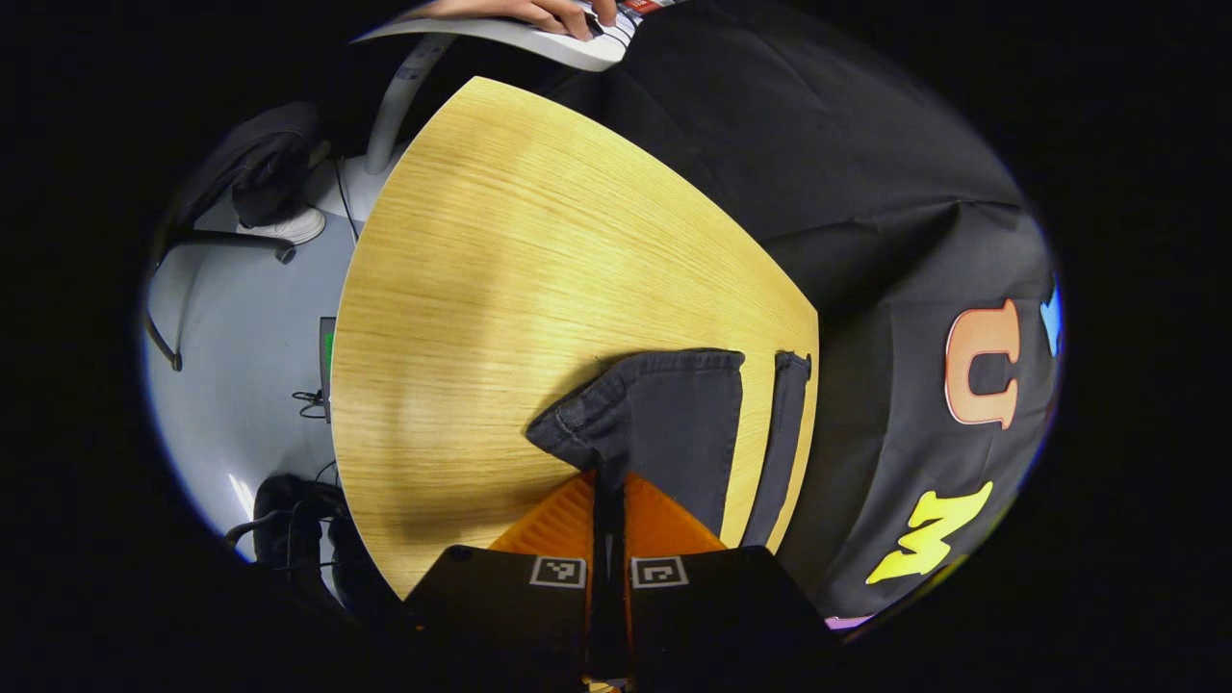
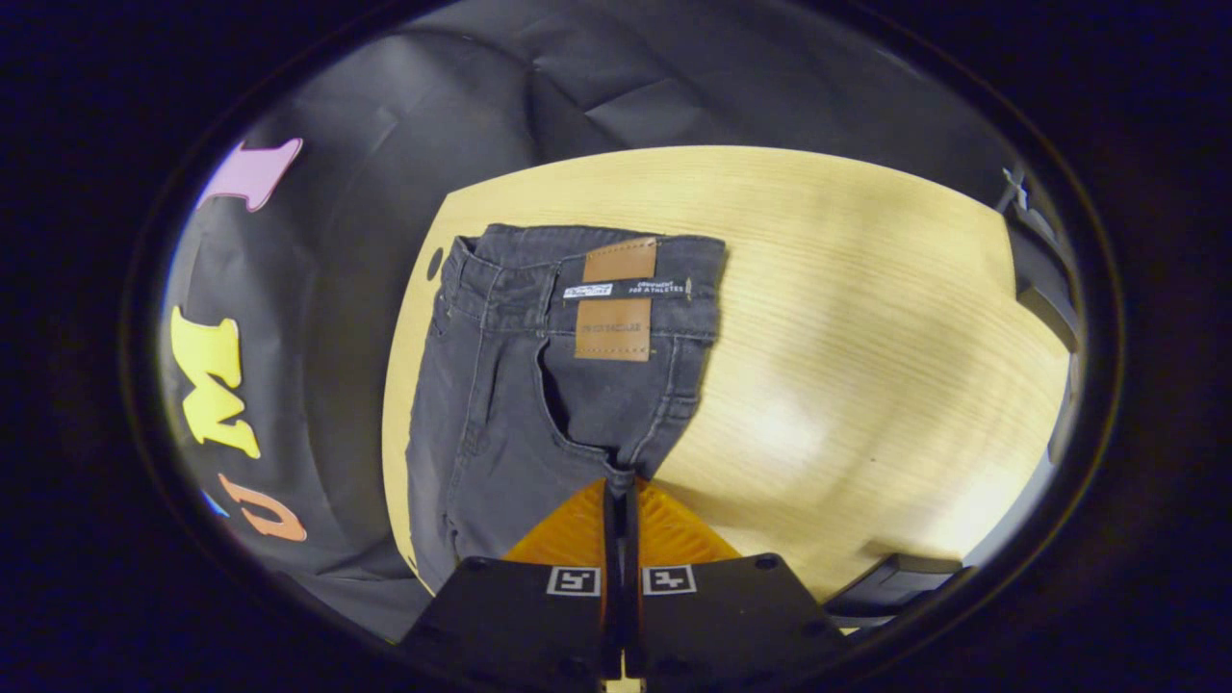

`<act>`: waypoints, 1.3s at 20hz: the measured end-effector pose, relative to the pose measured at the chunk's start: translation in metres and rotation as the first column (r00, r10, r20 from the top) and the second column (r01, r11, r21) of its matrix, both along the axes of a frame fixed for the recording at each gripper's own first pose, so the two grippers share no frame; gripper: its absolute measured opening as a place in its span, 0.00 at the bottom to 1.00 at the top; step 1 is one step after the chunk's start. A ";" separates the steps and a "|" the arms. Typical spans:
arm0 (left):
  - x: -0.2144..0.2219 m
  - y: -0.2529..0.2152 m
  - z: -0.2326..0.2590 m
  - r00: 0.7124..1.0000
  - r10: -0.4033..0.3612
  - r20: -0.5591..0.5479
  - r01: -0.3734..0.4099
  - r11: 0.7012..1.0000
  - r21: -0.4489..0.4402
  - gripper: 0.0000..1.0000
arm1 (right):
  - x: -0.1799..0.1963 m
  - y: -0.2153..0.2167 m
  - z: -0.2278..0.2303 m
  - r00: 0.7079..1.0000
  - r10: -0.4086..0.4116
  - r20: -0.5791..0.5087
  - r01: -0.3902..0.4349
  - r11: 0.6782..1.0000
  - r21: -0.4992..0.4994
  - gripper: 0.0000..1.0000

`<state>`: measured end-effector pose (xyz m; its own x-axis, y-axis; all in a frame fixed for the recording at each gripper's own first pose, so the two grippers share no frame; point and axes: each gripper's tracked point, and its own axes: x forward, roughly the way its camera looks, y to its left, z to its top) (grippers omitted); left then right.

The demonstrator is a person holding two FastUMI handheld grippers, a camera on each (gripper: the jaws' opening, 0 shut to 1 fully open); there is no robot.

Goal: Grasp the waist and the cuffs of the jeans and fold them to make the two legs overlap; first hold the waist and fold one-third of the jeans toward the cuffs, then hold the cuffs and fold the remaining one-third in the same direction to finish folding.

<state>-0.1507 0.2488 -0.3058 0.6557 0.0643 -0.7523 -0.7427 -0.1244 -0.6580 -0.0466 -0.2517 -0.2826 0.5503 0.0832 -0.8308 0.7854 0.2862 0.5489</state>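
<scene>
Left gripper view, nearest first: the left gripper [image 1: 606, 481] has its fingers closed to a thin slit, pinching dark cloth at the cuff end of the jeans [image 1: 664, 419]. Just beyond, one leg end lies flat on the table [image 1: 500, 250], its corner curled up, and the other leg's strip lies apart from it by the table's far edge. Farther off, past the table's corner, a person's hand [image 1: 549, 12] rests on a pale curved object.

Right gripper view shows the right gripper [image 2: 621, 491] likewise nearly closed, gripping the jeans [image 2: 539, 366] at the crotch seam below the waist; beyond it the waistband with its leather patch [image 2: 616, 298] lies flat near the table [image 2: 847, 318] edge.

I judge the legs are not yet overlapped. Each hold takes only a small bite of cloth, so a lift could slip it free, or carry one layer alone and leave the fold skewed. How many layers each gripper holds is hidden behind the fingers, and the middle of the jeans is out of frame.
</scene>
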 end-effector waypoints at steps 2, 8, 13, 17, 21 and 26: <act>0.009 0.001 0.010 0.999 0.013 0.031 -0.013 1.000 -0.003 0.03 | 0.001 0.000 0.011 0.999 0.031 0.036 -0.030 0.999 -0.022 0.01; 0.036 0.004 0.063 0.993 -0.007 0.121 0.002 0.999 0.038 0.04 | 0.006 -0.007 0.060 0.973 0.101 0.208 -0.090 0.994 -0.062 0.01; 0.079 0.006 0.120 0.977 -0.051 0.208 0.032 0.995 0.094 0.03 | 0.041 -0.019 0.117 0.936 0.164 0.313 -0.136 0.985 -0.110 0.00; 0.125 0.014 0.141 0.971 -0.049 0.233 0.024 0.994 0.110 0.03 | 0.080 -0.017 0.130 0.923 0.160 0.349 -0.129 0.985 -0.111 0.00; 0.168 0.026 0.130 0.980 -0.024 0.200 0.005 0.996 0.094 0.03 | 0.118 -0.017 0.132 0.920 0.139 0.366 -0.113 0.989 -0.093 0.01; 0.222 0.034 0.111 0.987 -0.022 0.160 0.008 0.996 0.089 0.03 | 0.168 -0.017 0.124 0.920 0.130 0.371 -0.107 0.991 -0.083 0.00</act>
<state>0.0715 0.2833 -0.1945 0.7687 0.1148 -0.6292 -0.6281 -0.0502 -0.7765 0.1217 -0.2690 -0.1586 0.8112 0.1236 -0.5715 0.4841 0.4061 0.7750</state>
